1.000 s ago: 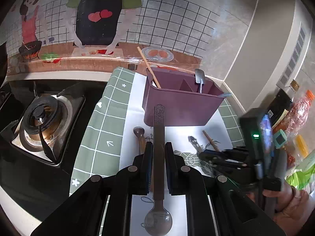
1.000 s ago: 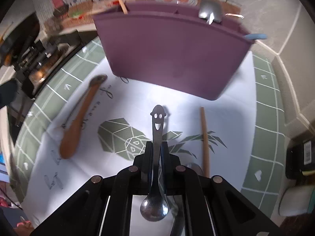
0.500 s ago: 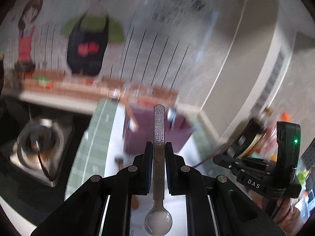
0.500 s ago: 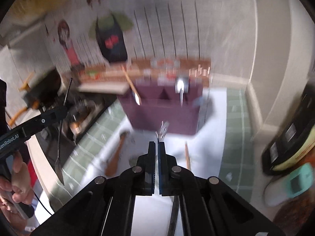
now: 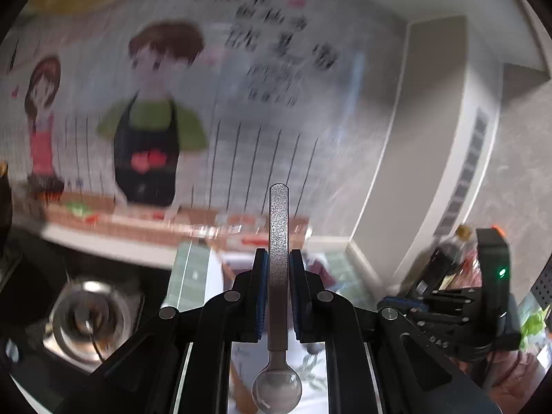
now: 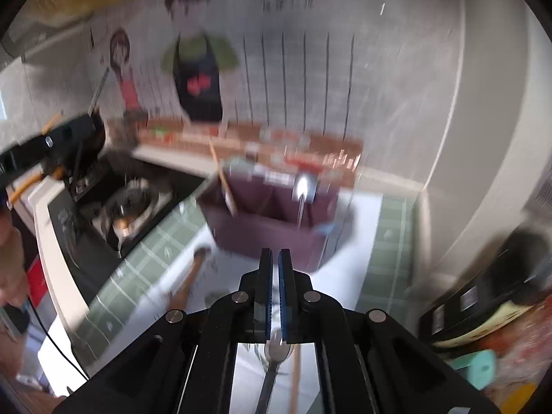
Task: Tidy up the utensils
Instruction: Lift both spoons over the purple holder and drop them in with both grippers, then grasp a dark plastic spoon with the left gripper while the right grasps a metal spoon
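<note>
My left gripper (image 5: 278,258) is shut on a steel spoon (image 5: 278,227) with a rough flat handle. The handle points ahead past the fingertips and the bowl lies back near the camera. My right gripper (image 6: 275,258) is shut, pads almost touching, on a second steel spoon (image 6: 277,345). Only its bowl end shows behind the pads, and nothing sticks out in front. Both grippers hang above the mat. The purple utensil holder (image 6: 269,231) stands ahead of and below the right gripper, with a chopstick (image 6: 222,179) and a metal spoon (image 6: 303,186) in it.
A wooden spoon (image 6: 188,283) and a chopstick (image 6: 295,372) lie on the white and green mat (image 6: 390,241). A gas stove (image 6: 127,207) sits to the left. Bottles and packets (image 6: 500,293) crowd the right side, and the picture wall stands close behind.
Both grippers have risen from the mat with their spoons and now look more toward the wall. The right spoon's smiley handle no longer shows ahead of the fingertips.
</note>
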